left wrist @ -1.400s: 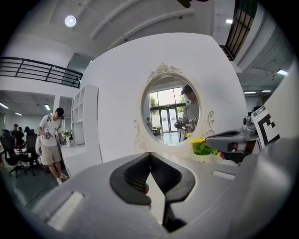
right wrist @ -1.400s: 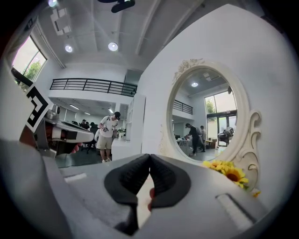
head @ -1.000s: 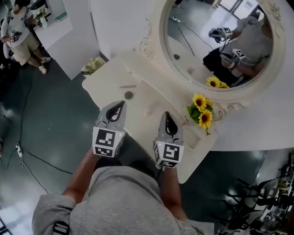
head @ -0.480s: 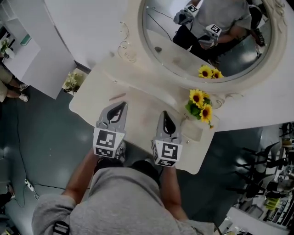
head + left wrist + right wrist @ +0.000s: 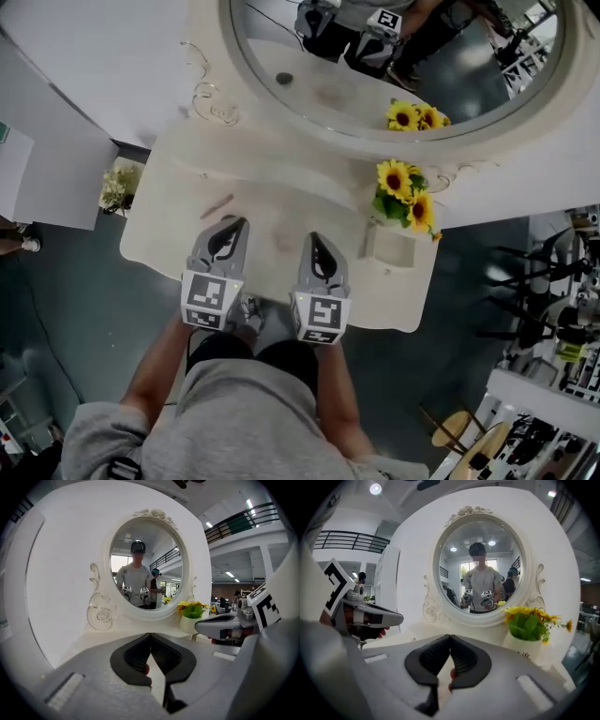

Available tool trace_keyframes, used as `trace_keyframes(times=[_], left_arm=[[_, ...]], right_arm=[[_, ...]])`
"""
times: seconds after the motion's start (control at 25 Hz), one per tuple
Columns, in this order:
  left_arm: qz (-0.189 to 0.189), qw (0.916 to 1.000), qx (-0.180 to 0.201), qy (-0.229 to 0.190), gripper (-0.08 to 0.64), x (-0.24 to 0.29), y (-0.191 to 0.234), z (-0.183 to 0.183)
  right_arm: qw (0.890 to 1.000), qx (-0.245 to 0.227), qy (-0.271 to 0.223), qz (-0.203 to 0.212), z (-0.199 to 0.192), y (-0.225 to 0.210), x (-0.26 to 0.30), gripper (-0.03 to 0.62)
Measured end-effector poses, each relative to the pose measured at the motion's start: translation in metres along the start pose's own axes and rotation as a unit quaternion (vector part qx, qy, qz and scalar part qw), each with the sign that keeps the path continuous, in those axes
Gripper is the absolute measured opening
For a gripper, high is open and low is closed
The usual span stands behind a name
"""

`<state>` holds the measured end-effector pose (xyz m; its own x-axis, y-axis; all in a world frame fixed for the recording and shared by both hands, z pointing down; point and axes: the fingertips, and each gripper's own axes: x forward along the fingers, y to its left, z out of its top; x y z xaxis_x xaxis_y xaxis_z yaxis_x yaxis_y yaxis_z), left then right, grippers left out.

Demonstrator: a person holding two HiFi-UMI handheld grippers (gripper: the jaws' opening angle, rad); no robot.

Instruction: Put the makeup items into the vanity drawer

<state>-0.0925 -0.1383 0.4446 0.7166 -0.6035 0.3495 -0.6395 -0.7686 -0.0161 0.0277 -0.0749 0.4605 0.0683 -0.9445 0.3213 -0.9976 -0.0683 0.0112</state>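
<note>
Under an oval mirror (image 5: 309, 94), the head view shows a cream vanity top (image 5: 169, 234) carrying sunflowers (image 5: 398, 192) and a slim makeup stick (image 5: 217, 206) (perhaps a pencil), just ahead of the left gripper (image 5: 229, 230), with the right gripper (image 5: 315, 246) alongside. In the left gripper view the jaws meet with nothing between them. The right gripper view shows its jaws likewise together and empty.
</note>
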Motion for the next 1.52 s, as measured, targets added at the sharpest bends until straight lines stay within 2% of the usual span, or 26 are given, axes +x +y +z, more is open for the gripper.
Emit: trace_keyframes(times=[0.36,0.72,0.84,0.96,1.2,1.24,1.28,1.32,1.52], left_arm=[[-0.03,0.9974,-0.016,0.064,0.011,0.021,-0.003,-0.063],[-0.035,0.9946,-0.028,0.094,0.011,0.024,-0.009,-0.106],[-0.033,0.9943,-0.029,0.097,0.011,0.022,-0.009,-0.111],[-0.03,0.9941,-0.032,0.099,0.011,0.021,-0.008,-0.114],[-0.025,0.9933,-0.036,0.107,0.011,0.021,-0.009,-0.12],[-0.024,0.9932,-0.035,0.109,0.011,0.021,-0.009,-0.121],[-0.023,0.993,-0.035,0.11,0.011,0.021,-0.009,-0.122],[-0.022,0.9929,-0.034,0.112,0.011,0.022,-0.009,-0.122],[-0.018,0.9934,-0.031,0.109,0.011,0.026,-0.013,-0.116]], right_arm=[[0.997,0.029,0.068,-0.009,-0.074,0.003,0.025,0.003],[0.991,0.05,0.126,0.002,-0.133,0.014,0.035,0.011],[0.987,0.059,0.149,0.023,-0.146,0.021,0.04,0.179],[0.985,0.056,0.163,0.027,-0.156,0.023,0.046,0.21],[0.98,0.054,0.186,0.042,-0.169,0.026,0.055,0.21],[0.979,0.051,0.191,0.046,-0.173,0.027,0.056,0.198],[0.979,0.048,0.194,0.048,-0.176,0.028,0.057,0.143],[0.978,0.046,0.195,0.05,-0.178,0.028,0.057,0.126],[0.981,0.049,0.179,0.053,-0.168,0.024,0.056,0.114]])
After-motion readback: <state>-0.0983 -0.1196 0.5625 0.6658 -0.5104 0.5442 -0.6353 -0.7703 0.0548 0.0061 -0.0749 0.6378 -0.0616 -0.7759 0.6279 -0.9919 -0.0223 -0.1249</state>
